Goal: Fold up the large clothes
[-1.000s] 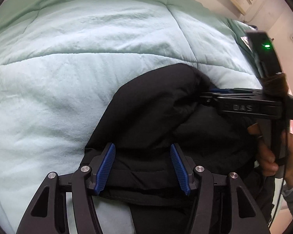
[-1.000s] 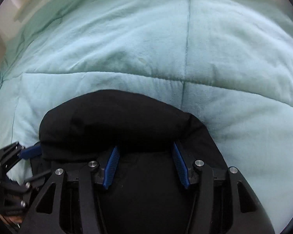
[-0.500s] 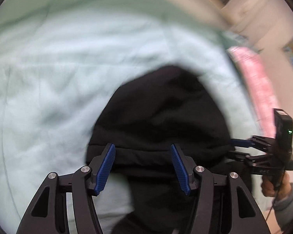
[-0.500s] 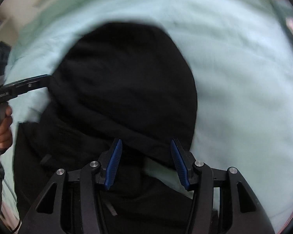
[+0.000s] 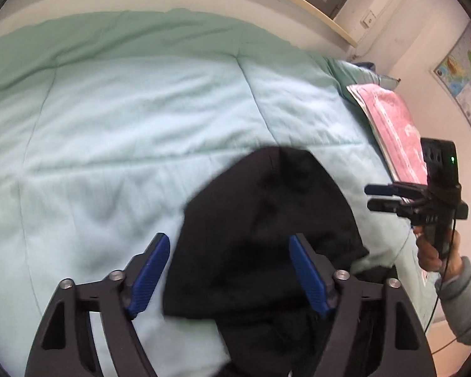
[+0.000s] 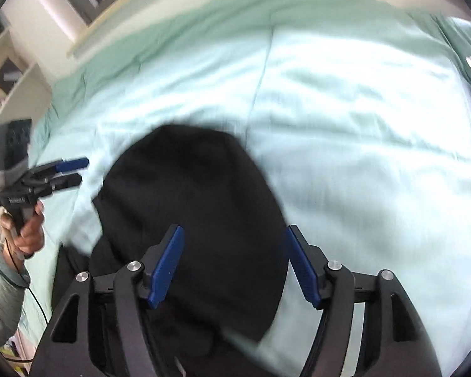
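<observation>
A black garment (image 5: 267, 220) lies bunched in a rounded fold on the pale green quilt (image 5: 141, 119). My left gripper (image 5: 228, 242) hovers above its near edge; the jaws are opening, with cloth seen beneath the gap and neither pad pressing on it. My right gripper (image 6: 234, 232) hangs over the same garment (image 6: 197, 194), jaws also opening and free of the fabric. Each gripper shows in the other's view, held by a hand: the right gripper (image 5: 380, 198) off the garment's right side, the left gripper (image 6: 69, 172) off its left side.
The quilt (image 6: 361, 110) covers a bed that fills both views. A pink cloth (image 5: 392, 132) lies at the bed's right end, below a wall map (image 5: 468, 72). A pale ledge (image 5: 298, 3) runs behind the bed. Shelves (image 6: 12, 91) stand to the left.
Both grippers have lifted up and away from the black garment. Their jaws have widened and let go of the fabric, which now lies lower and farther off on the quilt.
</observation>
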The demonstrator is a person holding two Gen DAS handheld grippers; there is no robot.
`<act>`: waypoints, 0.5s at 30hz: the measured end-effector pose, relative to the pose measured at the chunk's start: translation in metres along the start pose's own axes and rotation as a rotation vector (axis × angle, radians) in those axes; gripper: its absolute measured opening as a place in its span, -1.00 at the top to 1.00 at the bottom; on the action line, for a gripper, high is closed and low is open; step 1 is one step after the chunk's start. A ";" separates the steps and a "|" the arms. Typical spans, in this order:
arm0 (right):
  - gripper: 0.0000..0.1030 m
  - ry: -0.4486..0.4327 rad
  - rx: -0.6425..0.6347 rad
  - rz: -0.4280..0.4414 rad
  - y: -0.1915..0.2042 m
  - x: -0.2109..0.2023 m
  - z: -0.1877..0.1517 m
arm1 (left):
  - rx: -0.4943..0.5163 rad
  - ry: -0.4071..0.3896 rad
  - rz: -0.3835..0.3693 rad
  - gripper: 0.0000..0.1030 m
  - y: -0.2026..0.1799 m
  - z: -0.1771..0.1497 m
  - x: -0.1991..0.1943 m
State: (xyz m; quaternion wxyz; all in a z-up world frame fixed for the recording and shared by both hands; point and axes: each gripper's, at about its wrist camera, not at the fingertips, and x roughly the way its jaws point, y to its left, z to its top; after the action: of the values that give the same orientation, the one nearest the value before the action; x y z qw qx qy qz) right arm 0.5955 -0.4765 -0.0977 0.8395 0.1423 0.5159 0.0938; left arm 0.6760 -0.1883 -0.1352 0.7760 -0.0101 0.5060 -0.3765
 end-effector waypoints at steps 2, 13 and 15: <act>-0.36 0.030 0.016 0.046 -0.011 0.017 0.023 | -0.027 0.048 -0.058 -0.55 0.011 0.021 0.017; -0.35 0.206 -0.046 0.148 -0.017 0.094 0.039 | -0.153 0.264 -0.322 -0.55 0.040 0.041 0.114; 0.47 0.219 -0.090 0.154 -0.008 0.103 0.038 | -0.127 0.239 -0.288 0.01 0.030 0.037 0.114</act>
State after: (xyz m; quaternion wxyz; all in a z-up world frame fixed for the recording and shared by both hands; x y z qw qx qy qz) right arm 0.6760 -0.4581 -0.1702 0.7739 0.1326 0.5874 0.1962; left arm 0.7456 -0.2480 -0.2174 0.6463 -0.0865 0.6107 -0.4493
